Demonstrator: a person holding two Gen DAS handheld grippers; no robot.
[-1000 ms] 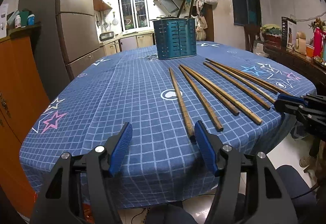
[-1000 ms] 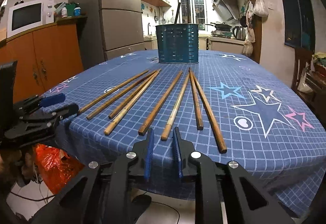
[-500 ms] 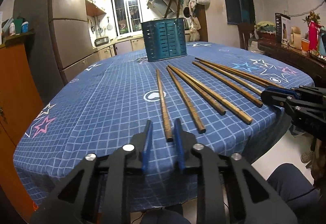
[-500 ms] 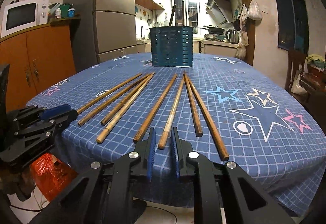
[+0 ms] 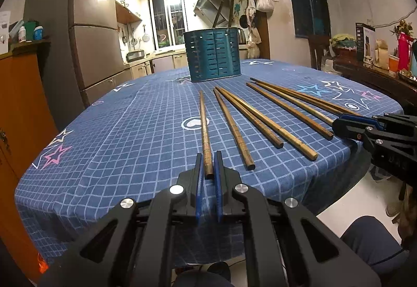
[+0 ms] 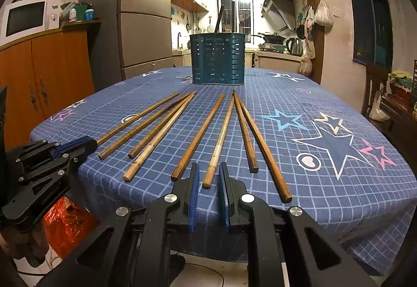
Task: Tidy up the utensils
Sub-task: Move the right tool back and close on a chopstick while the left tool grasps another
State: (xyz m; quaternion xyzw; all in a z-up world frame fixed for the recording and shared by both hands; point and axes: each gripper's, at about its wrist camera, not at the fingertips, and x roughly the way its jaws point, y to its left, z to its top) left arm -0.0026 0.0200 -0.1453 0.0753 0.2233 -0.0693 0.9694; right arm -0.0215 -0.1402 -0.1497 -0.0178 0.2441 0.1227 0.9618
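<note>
Two grippers sit at the table's near edge: the left gripper (image 5: pixel 207 169), wide apart a second ago, has just clamped its jaws on the leftmost chopstick (image 5: pixel 204 130). The right gripper (image 6: pixel 209 177) stands slightly parted around a pale chopstick's (image 6: pixel 220 141) near end, contact unclear. Beyond the chopsticks, bare tablecloth (image 6: pixel 325 94) surrounds the teal holder (image 6: pixel 217 58).

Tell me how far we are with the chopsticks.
Barely begun. Two dark utensils stand in the teal holder, but all eight chopsticks lie on the table. In hand: the left gripper is shut on the leftmost chopstick; the right gripper straddles the pale chopstick, not clamped. Left: load all eight.
</note>
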